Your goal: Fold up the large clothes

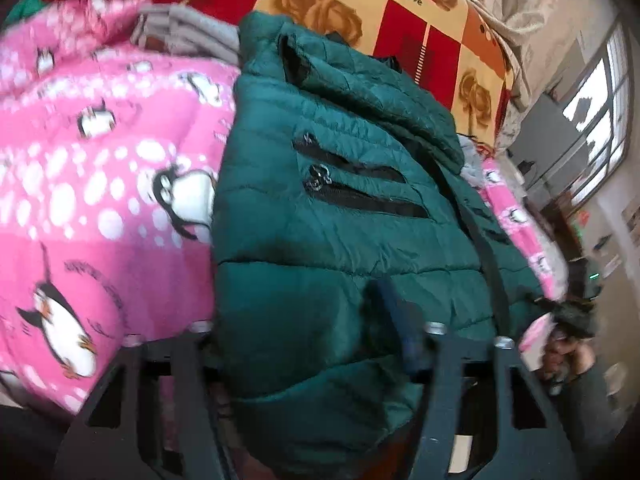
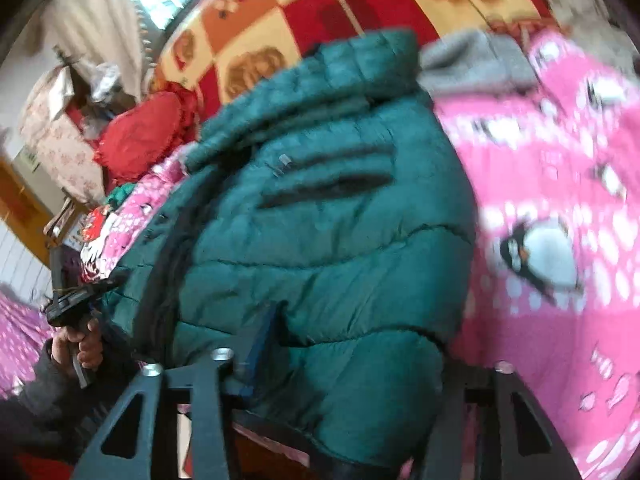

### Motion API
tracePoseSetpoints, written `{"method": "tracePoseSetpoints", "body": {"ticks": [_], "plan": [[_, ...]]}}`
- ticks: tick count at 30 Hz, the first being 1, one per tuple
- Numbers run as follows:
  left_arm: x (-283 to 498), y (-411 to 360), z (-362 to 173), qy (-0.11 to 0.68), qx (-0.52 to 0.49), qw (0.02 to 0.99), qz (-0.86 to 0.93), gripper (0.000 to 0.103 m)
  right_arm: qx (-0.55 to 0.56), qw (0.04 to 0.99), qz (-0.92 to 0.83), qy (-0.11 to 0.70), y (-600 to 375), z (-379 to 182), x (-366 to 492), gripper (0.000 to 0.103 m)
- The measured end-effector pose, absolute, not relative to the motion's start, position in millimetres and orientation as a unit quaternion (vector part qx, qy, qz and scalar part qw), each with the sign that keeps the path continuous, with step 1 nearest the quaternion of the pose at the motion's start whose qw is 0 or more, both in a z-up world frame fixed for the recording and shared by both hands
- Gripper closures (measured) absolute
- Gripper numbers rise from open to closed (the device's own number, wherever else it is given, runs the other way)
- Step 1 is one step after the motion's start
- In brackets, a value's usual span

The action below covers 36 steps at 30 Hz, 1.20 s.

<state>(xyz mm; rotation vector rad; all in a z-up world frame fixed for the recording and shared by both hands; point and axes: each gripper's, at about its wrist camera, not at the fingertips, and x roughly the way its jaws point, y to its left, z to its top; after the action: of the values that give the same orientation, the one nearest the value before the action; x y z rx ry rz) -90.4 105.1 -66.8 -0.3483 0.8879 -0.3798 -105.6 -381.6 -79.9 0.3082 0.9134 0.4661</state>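
Observation:
A dark green quilted puffer jacket (image 1: 340, 216) with black zip pockets lies on a pink penguin blanket (image 1: 88, 152); it also shows in the right wrist view (image 2: 328, 216). My left gripper (image 1: 316, 344) has the jacket's hem bulging between its fingers, the blue pad (image 1: 404, 332) pressed against the fabric. My right gripper (image 2: 352, 364) likewise has the hem between its fingers, the blue pad (image 2: 260, 344) against the fabric. Each gripper with its holding hand shows in the other's view: the right one (image 1: 568, 320), the left one (image 2: 76, 300).
A folded grey garment (image 1: 188, 28) lies beyond the jacket on the pink blanket (image 2: 560, 200). A red-and-orange rose-patterned cover (image 1: 400, 12) lies behind. A red cushion (image 2: 140, 140) sits at the far left. A window (image 1: 600, 112) is at right.

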Motion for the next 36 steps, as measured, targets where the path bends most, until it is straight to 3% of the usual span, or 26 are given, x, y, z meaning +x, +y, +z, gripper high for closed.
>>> {"method": "tracePoseSetpoints", "body": {"ticks": [2, 5, 7, 11, 14, 17, 19, 21, 23, 36], "plan": [[-92.8, 103.8, -63.0, 0.414, -0.148, 0.881, -0.176, 0.073, 0.144, 0.869, 0.217, 0.421, -380.5, -73.1, -107.2, 0.068], [-91.5, 100.6, -63.6, 0.411, -0.129, 0.887, -0.165, 0.075, 0.121, 0.864, 0.202, 0.445, -372.1, -83.1, -101.2, 0.068], [-88.9, 94.9, -66.8, 0.417, -0.114, 0.888, -0.157, 0.075, 0.109, 0.861, 0.192, 0.458, -367.7, -90.8, -97.6, 0.068], [-85.0, 90.8, -73.8, 0.423, -0.115, 0.886, -0.153, 0.059, 0.147, 0.849, 0.187, 0.471, -377.4, -99.6, -93.8, 0.064], [-84.4, 92.4, -75.2, 0.42, -0.134, 0.885, -0.149, 0.059, 0.169, 0.843, 0.189, 0.474, -381.8, -102.1, -93.3, 0.063], [-85.9, 88.8, -73.0, 0.413, -0.128, 0.89, -0.144, 0.059, 0.121, 0.864, 0.192, 0.449, -370.3, -90.8, -98.4, 0.065], [-87.9, 85.8, -68.9, 0.411, -0.114, 0.893, -0.144, 0.066, 0.106, 0.877, 0.189, 0.428, -365.0, -81.4, -103.7, 0.071], [-90.8, 86.6, -64.2, 0.401, -0.109, 0.898, -0.143, 0.085, 0.123, 0.885, 0.184, 0.41, -368.3, -73.9, -109.7, 0.081], [-95.1, 88.5, -58.3, 0.391, -0.107, 0.903, -0.142, 0.089, 0.126, 0.892, 0.178, 0.397, -369.5, -67.7, -115.0, 0.082], [-147.9, 119.8, -8.9, 0.365, -0.131, 0.912, -0.135, 0.09, 0.11, 0.927, 0.162, 0.32, -355.7, -22.2, -180.7, 0.085]]}}
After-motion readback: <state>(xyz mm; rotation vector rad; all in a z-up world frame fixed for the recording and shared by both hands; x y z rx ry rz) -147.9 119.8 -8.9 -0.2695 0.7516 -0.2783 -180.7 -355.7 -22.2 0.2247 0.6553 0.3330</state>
